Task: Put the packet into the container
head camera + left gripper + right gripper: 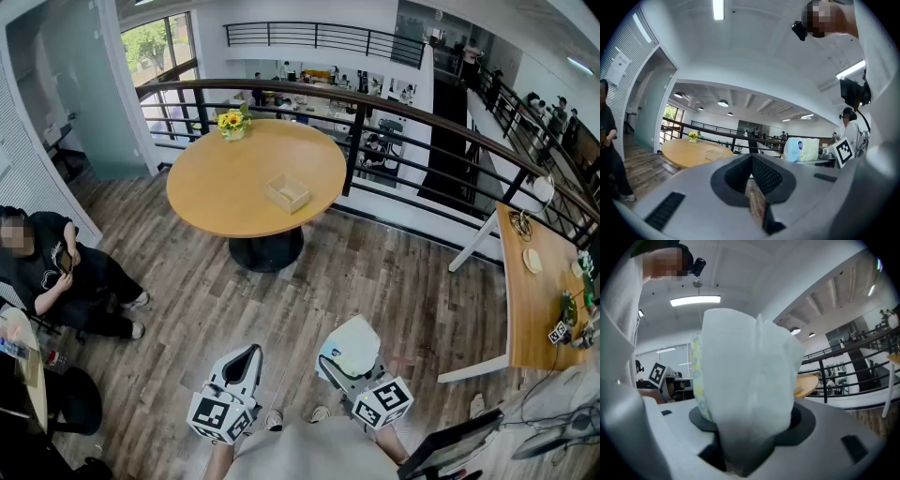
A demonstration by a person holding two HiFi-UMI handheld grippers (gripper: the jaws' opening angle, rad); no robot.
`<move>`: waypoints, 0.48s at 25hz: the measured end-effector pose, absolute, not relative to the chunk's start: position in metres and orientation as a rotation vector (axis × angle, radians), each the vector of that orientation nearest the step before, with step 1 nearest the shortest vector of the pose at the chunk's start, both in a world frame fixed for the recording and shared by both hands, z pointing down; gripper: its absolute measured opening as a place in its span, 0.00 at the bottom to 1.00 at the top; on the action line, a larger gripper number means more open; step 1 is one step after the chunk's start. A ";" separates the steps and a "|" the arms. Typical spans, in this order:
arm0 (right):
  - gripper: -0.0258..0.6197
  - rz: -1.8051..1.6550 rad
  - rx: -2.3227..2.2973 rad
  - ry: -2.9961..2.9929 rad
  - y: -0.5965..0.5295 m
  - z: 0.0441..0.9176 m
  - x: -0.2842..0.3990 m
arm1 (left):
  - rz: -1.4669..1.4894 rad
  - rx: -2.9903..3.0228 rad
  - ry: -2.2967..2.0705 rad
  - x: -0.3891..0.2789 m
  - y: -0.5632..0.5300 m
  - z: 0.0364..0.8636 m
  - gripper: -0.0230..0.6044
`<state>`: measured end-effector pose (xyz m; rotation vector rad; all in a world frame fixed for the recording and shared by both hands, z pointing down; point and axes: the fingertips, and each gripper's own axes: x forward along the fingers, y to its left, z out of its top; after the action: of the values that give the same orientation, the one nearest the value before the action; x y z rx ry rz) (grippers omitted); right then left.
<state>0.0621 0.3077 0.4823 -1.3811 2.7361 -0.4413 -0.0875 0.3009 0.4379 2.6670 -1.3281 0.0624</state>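
Right gripper view told it straight: your right gripper (pixel 749 430) had the packet (pixel 745 366) clamped, jaws spread wide round its soft white bulk, and the pack stood up out of them and filled the middle of the frame. Over in the left gripper view, your left gripper (pixel 751 158) was closed at the tips with nothing held, only a sliver of wooden floor showing through the hollow behind them. From the head view you held both grippers low in front of you, side by side over the plank floor (pixel 187 309), with the packet up in the air and well apart from the round table (pixel 216 197). The container (pixel 288 192), a small open wooden box, sat right of the table's middle, toward its right edge. A pot of yellow flowers (pixel 232 122) stood at the table's far edge. A seated person (pixel 56 267) was off to the left.
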 end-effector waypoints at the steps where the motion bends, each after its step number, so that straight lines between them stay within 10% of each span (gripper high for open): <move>1: 0.51 -0.442 -1.382 2.735 0.308 0.483 0.061 | 0.060 2.665 -1.328 -0.088 0.301 0.438 0.05; 12: 0.51 -0.395 -1.379 2.783 0.306 0.481 0.054 | 0.109 2.686 -1.336 -0.089 0.303 0.442 0.04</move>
<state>0.0541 0.3065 0.4806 -1.3788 2.7827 -0.3947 -0.0891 0.3027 0.4423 2.6864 -1.3359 0.1092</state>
